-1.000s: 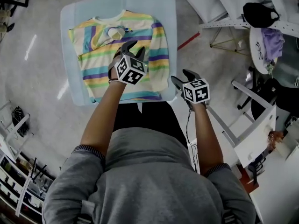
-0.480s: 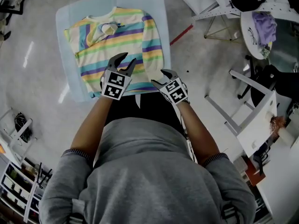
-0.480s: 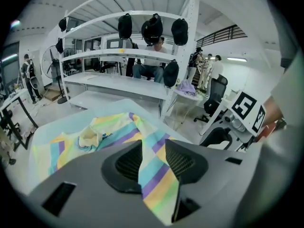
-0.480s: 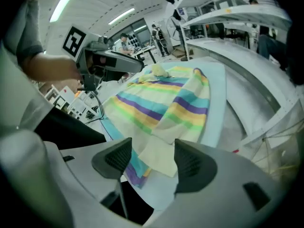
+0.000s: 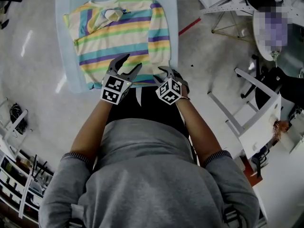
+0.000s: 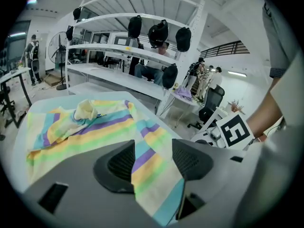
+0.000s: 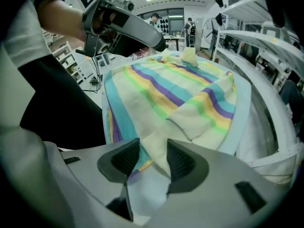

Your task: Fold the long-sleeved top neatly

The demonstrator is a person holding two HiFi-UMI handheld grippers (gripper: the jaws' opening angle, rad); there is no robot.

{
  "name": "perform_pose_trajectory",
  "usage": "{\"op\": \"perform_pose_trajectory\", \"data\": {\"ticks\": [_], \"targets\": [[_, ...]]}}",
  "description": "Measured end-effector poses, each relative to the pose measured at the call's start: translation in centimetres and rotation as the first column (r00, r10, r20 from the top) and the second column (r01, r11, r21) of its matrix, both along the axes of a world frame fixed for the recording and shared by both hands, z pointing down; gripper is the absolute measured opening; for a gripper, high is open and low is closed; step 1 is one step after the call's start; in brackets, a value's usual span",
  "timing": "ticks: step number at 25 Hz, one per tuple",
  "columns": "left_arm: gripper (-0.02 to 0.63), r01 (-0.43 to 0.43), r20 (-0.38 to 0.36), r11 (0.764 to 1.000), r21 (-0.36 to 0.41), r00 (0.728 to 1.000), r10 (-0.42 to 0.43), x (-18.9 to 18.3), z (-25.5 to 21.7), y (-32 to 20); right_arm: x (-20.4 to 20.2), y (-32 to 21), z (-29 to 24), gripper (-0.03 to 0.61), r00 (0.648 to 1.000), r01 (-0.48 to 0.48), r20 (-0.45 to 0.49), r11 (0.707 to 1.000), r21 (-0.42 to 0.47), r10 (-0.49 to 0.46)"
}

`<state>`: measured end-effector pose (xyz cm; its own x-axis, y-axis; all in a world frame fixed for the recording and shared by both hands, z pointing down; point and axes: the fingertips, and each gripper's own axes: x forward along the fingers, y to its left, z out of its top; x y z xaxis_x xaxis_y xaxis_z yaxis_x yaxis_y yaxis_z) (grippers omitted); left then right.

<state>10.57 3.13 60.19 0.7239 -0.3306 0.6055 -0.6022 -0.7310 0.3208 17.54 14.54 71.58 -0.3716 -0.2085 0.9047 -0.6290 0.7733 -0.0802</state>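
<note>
My left gripper (image 5: 132, 63) hovers at the near hem of the striped top (image 5: 118, 32), jaws wide, just been opening, gripping nothing. The top lies flat on the pale blue tabletop (image 5: 64, 56); its chest print is too small to read. At the hem corner, the jaws of my right gripper (image 5: 171, 72) have just been closing and straddle the cloth without pinching it.

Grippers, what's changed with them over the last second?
Both came back to the top's near hem: the left gripper from over its middle, the right gripper from off the table's right side. Left jaws have just been opening, right jaws closing, hem cloth between each, not yet pinched. The top lies as before.
</note>
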Motion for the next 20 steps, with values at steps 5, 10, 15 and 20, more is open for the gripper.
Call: {"op": "perform_pose_trajectory", "data": {"ticks": [5, 10, 15, 20], "targets": [[0.27, 0.055, 0.007, 0.998, -0.003, 0.998, -0.055, -1.3, 0.5, 0.4, -0.1, -0.9, -0.5, 0.076, 0.996, -0.059, 0.068, 0.997, -0.04, 0.061], [0.27, 0.112, 0.019, 0.994, -0.008, 0.994, -0.111, -2.3, 0.9, 0.5, 0.1, -2.1, -1.9, 0.02, 0.978, -0.129, 0.153, 0.989, -0.077, 0.14], [0.27, 0.16, 0.026, 0.987, 0.001, 0.987, -0.16, -2.7, 1.0, 0.7, 1.1, -3.8, -3.7, 0.015, 0.926, -0.238, 0.276, 0.966, -0.098, 0.256], [0.27, 0.181, 0.015, 0.983, 0.019, 0.983, -0.181, -2.6, -0.2, 0.9, 4.3, -6.6, -8.0, 0.014, 0.867, -0.343, 0.362, 0.937, -0.065, 0.343]]}}
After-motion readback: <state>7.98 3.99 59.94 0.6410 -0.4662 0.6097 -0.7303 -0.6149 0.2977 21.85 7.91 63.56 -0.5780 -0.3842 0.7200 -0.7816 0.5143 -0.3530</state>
